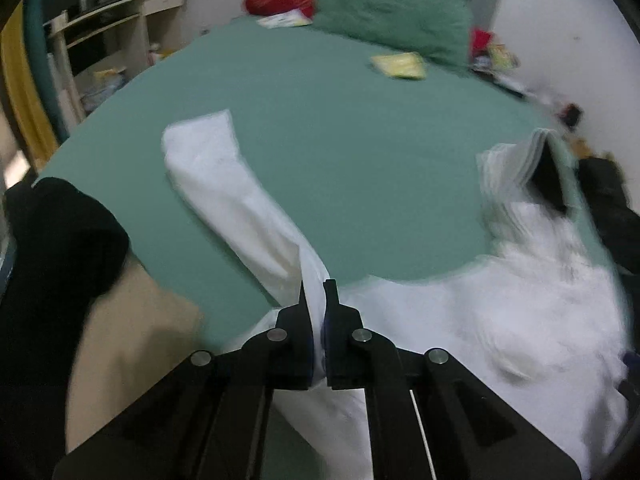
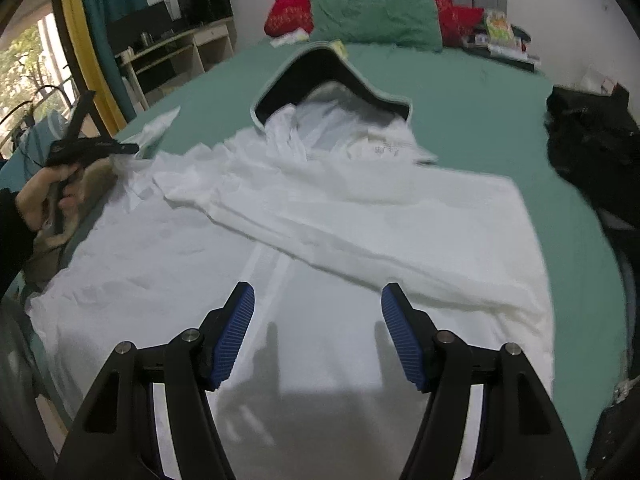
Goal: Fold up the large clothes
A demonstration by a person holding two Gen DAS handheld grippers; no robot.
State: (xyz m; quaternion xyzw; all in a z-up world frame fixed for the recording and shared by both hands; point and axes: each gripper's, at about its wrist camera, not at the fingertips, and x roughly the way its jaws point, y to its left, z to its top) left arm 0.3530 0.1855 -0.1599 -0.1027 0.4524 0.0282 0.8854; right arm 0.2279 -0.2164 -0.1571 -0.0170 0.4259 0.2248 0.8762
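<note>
Nearest the right wrist camera, the right gripper (image 2: 318, 334) hovers with its blue pads (image 2: 234, 334) spread wide and nothing between them, poised over the lower front of the white garment (image 2: 320, 216), which lies spread across the green bed (image 2: 480, 92). That empty, wide stance suggests it is waiting to pin or take a hem once the sleeve is dealt with. One sleeve (image 2: 360, 240) is already laid diagonally across the body, likely as the first fold. In the left wrist view, the left gripper (image 1: 318, 292) has its jaws pinched tight on a ridge of white cloth where the other sleeve (image 1: 224, 184) joins the body; the sleeve trails away from the fingers toward the far left, flat on the bed. Holding it near the shoulder rather than the cuff would let the person swing the whole sleeve inward across the chest. From the right view the person's left hand (image 2: 40, 196) is seen gripping that tool at the bed's left edge. Farther up, the hood (image 2: 332, 76), dark inside, stands open above the collar. Beyond it lie a green pillow (image 2: 372, 16) and red bedding (image 2: 292, 4) by the headboard, and a dark heap of clothing (image 2: 592, 136) sits at the right edge of the bed, apart from the garment.
</note>
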